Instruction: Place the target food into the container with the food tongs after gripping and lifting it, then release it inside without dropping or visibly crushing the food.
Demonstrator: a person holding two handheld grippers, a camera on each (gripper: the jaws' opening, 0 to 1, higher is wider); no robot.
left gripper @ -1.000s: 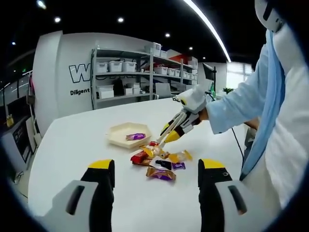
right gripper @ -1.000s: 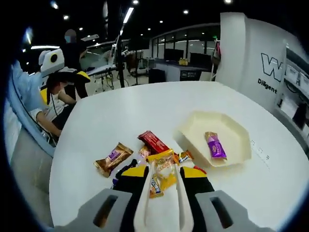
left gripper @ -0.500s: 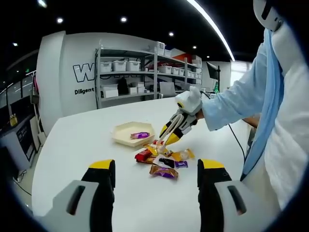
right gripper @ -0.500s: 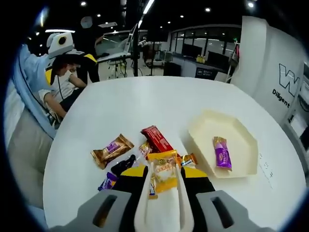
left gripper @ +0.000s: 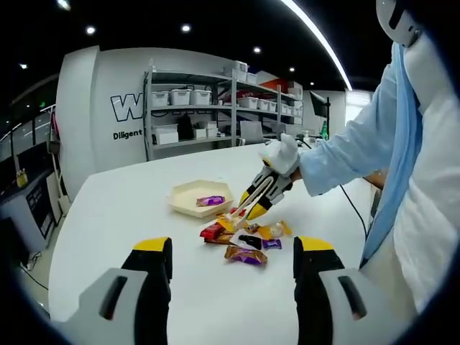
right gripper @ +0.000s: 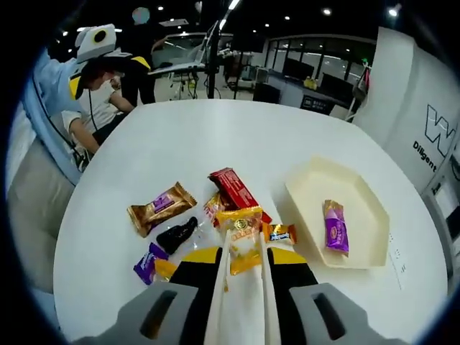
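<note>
- Right gripper (right gripper: 242,260) clamped on white tongs (right gripper: 243,287); tongs pinching yellow snack (right gripper: 243,244), raised over pile.
- Left gripper (left gripper: 233,273) wide, holding nothing.
- Tray (right gripper: 310,187) beside pile, containing purple snack (right gripper: 335,227).

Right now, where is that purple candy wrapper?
In the right gripper view, the purple candy wrapper lies inside the cream tray, right of the loose snack pile on the white table.
</note>
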